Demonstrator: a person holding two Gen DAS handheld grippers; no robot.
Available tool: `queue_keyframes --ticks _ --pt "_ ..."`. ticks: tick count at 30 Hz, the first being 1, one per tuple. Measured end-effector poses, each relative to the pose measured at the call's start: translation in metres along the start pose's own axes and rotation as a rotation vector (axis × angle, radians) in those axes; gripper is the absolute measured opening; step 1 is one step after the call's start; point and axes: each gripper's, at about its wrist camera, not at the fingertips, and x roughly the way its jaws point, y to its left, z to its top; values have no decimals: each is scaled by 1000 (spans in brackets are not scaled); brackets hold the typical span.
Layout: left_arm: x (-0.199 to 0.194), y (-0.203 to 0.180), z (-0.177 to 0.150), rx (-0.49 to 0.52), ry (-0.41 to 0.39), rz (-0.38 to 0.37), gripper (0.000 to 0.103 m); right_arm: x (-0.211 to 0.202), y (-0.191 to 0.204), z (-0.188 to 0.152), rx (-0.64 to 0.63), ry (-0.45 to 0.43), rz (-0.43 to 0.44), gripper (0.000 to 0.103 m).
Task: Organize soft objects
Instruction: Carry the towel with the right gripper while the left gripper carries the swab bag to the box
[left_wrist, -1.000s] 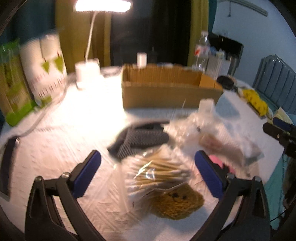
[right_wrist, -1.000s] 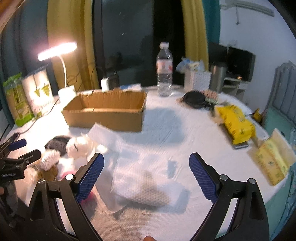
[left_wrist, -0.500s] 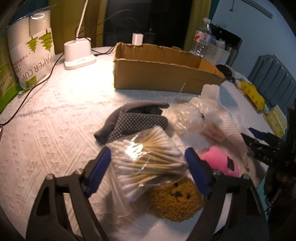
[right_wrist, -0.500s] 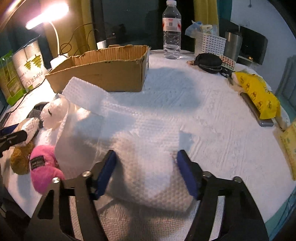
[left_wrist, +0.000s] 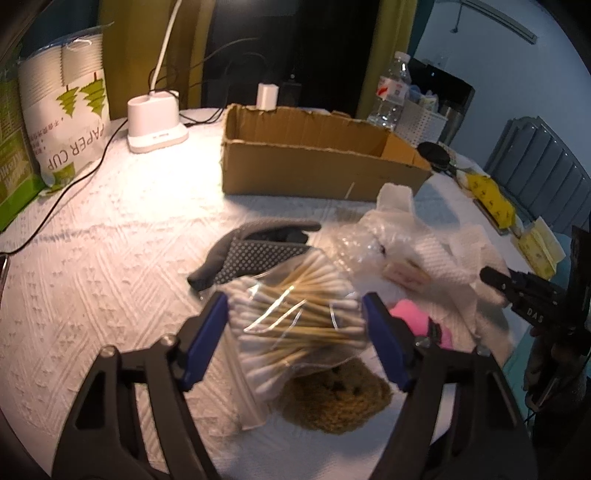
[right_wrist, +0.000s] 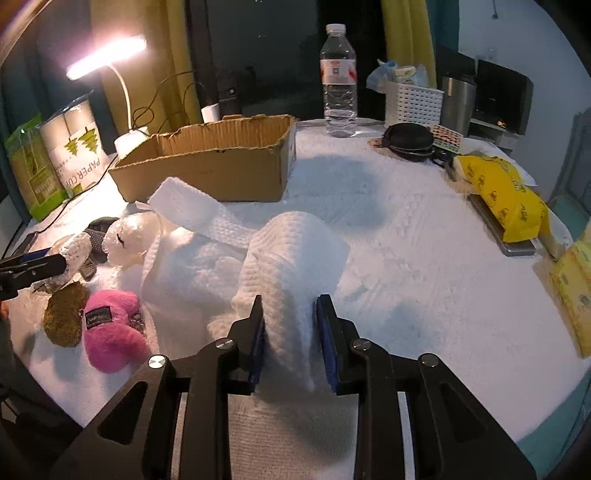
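My left gripper (left_wrist: 295, 325) is shut on a clear bag of cotton swabs (left_wrist: 295, 314), held just above the table. Under it lie a brown plush (left_wrist: 334, 402), a pink plush (left_wrist: 417, 321) and a dark dotted glove (left_wrist: 255, 251). My right gripper (right_wrist: 291, 332) is shut on a white waffle towel (right_wrist: 291, 258), bunched up between the pads. Left of it lie the pink plush (right_wrist: 110, 328), the brown plush (right_wrist: 66, 314) and a white plush in plastic (right_wrist: 129, 240). The open cardboard box (right_wrist: 207, 166) stands behind.
A lamp base (left_wrist: 155, 125) and paper cup pack (left_wrist: 62, 110) stand at the back left. A water bottle (right_wrist: 338, 81), white basket (right_wrist: 412, 103), black pouch (right_wrist: 408, 140) and yellow packs (right_wrist: 506, 199) sit at the right. A cable (left_wrist: 74, 184) runs across the cloth.
Both grippers have closed: the left onto the cotton swab bag, the right onto the white towel, which now bunches up between its pads.
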Motion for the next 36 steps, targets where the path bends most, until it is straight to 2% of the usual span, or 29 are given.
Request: queue_keyframes --ticks 7,18,36 --pt "-15 -9 7 19 -37 -5 74 -20 -7 5 15 -55 9 26" --pt "-33 -23 34 58 -100 -8 74 -42 1 36 -10 -143 44 24" --pt "-26 -33 114 151 -227 -18 75 -22 16 104 -88 -213 83 24"
